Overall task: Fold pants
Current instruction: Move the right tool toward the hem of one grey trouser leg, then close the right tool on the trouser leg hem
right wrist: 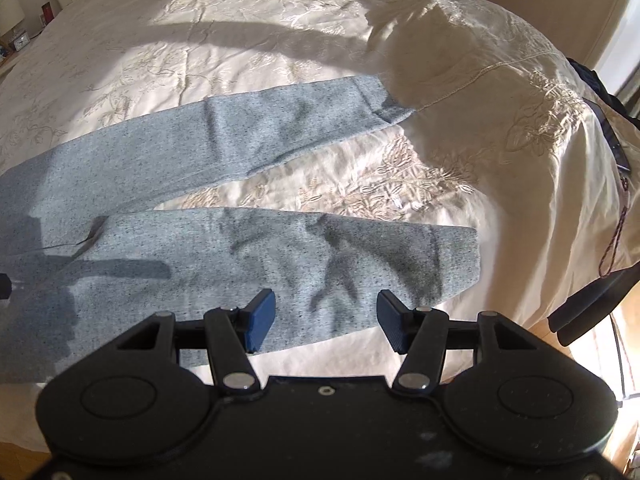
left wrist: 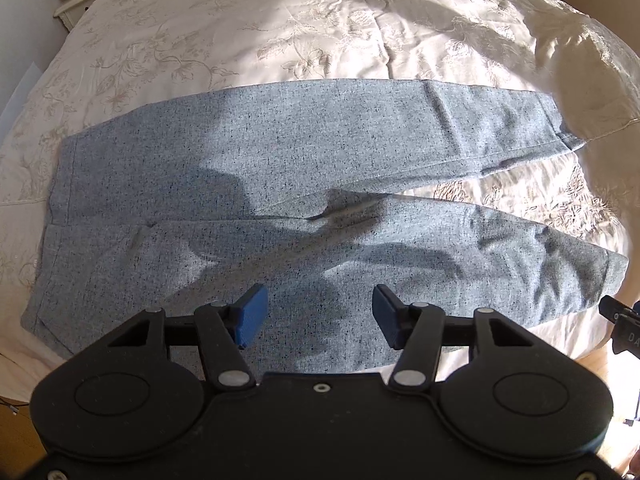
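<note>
Both the left claw (left wrist: 319, 316) and right claw (right wrist: 326, 320) hung wide open and empty above the pants (left wrist: 280, 184); a shallow pinch at the lower frame edge risked catching the bedspread (right wrist: 320, 184) too.

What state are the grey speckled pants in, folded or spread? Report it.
Spread: the grey speckled pants lie flat, both legs apart on the cream embroidered bedspread.

The only writing to be made out is a pair of pale letters, seemingly "DA", cut off by the picture's edge on the black body of the right gripper (left wrist: 624, 326) as seen in the left wrist view; nothing else can be read.
</note>
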### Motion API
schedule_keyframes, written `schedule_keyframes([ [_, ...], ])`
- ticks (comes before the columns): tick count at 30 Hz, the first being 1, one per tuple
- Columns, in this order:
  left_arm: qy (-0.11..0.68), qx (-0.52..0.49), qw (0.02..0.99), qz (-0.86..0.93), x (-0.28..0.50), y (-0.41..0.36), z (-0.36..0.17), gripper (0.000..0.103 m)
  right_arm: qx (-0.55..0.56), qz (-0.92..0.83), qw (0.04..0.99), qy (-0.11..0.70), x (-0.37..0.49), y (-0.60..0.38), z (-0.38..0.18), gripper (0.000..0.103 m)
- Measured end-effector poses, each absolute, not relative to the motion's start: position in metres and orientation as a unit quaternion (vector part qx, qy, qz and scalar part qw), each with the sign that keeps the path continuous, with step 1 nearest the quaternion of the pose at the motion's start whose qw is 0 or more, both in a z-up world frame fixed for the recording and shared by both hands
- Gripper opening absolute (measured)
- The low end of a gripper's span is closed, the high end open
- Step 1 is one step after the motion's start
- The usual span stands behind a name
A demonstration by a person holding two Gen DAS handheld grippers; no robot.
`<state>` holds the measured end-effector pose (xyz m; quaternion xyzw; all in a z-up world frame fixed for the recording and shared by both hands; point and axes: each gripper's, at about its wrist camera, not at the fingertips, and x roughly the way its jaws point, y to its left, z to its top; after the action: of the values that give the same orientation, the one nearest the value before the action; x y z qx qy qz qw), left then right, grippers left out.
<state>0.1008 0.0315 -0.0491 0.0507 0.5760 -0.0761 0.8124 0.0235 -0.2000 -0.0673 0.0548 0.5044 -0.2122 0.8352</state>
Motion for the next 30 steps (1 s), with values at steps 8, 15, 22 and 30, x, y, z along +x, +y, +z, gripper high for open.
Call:
schedule_keyframes([
  [8, 0.584, 0.041, 0.808, -0.064, 0.092, -0.006, -0.051, 0.061, 0.093, -0.264, 0.818, 0.503, 0.026, -0.297, -0.082, 0.058],
  [15, 0.594, 0.035, 0.803, -0.039, 0.081, -0.051, -0.058, 0.061, 0.094, -0.247, 0.824, 0.501, 0.062, -0.371, -0.107, 0.059],
  [22, 0.597, 0.039, 0.801, -0.025, 0.075, -0.09, -0.064, 0.061, 0.094, -0.18, 0.804, 0.559, 0.061, -0.382, -0.158, 0.058],
  [30, 0.598, 0.049, 0.8, -0.016, 0.076, -0.114, -0.066, 0.061, 0.115, -0.112, 0.787, 0.596, 0.033, -0.365, -0.181, 0.058],
])
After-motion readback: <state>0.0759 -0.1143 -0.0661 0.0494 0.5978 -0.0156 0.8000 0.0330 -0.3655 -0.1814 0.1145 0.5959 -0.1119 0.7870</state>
